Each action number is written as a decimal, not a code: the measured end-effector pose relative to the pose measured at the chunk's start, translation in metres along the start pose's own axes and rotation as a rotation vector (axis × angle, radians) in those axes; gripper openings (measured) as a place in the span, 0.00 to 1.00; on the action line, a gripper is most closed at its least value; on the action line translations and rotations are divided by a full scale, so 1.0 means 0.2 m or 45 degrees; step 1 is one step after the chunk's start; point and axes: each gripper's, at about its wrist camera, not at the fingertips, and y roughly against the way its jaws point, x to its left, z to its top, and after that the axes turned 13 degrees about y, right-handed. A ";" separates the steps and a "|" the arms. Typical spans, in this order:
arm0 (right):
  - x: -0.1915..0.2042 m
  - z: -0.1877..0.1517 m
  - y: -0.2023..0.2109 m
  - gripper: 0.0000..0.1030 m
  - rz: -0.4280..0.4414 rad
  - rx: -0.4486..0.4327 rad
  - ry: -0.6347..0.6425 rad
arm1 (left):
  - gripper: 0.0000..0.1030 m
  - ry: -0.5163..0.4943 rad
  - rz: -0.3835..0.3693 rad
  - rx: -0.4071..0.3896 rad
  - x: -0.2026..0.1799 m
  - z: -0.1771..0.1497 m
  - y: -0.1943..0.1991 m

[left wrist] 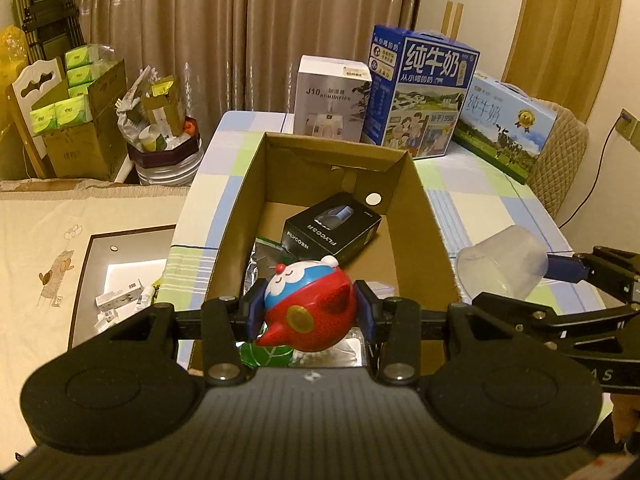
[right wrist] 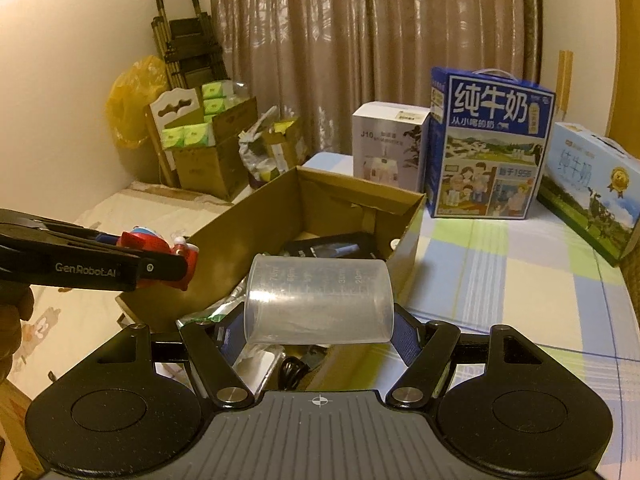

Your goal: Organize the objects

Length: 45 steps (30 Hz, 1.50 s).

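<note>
Left gripper (left wrist: pixel 310 310) clamped on toy (left wrist: pixel 310 308) over near end of box (left wrist: pixel 416 216), right gripper (right wrist: pixel 318 330) clamped on sideways cup (right wrist: pixel 318 300) beside it.

Brown curtains (right wrist: pixel 360 40) hang behind the checked-cloth desk (right wrist: pixel 520 280), a cream wall (right wrist: pixel 60 80) at left, a folded ladder (right wrist: pixel 180 40) in the corner, under warm dim light.
</note>
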 end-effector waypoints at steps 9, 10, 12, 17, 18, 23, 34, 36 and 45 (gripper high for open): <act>0.00 0.02 -0.08 0.67 0.005 0.010 0.006 | 0.38 -0.005 0.002 0.017 0.01 0.03 -0.08; 0.00 0.03 -0.09 0.67 0.005 0.011 0.007 | 0.38 -0.005 0.001 0.017 0.02 0.04 -0.09; 0.00 0.03 -0.10 0.67 0.005 0.010 0.005 | 0.38 -0.004 -0.001 0.015 0.02 0.05 -0.10; 0.00 0.04 -0.11 0.67 0.004 0.011 0.005 | 0.38 -0.002 0.005 0.014 0.03 0.08 -0.13; 0.00 0.04 -0.11 0.67 0.005 0.012 0.003 | 0.38 -0.002 0.006 0.014 0.03 0.08 -0.14; 0.00 0.06 -0.14 0.67 0.006 0.013 0.001 | 0.63 -0.001 0.054 -0.015 0.04 0.11 -0.15; 0.00 0.05 -0.16 0.67 0.016 0.025 -0.017 | 0.65 0.014 0.064 -0.027 0.08 0.11 -0.09; 0.00 0.05 -0.16 0.67 0.021 0.026 -0.017 | 0.65 0.009 0.067 -0.020 0.08 0.10 -0.09; 0.01 0.06 -0.15 0.67 0.037 0.026 -0.021 | 0.67 0.007 0.066 -0.016 0.08 0.07 -0.07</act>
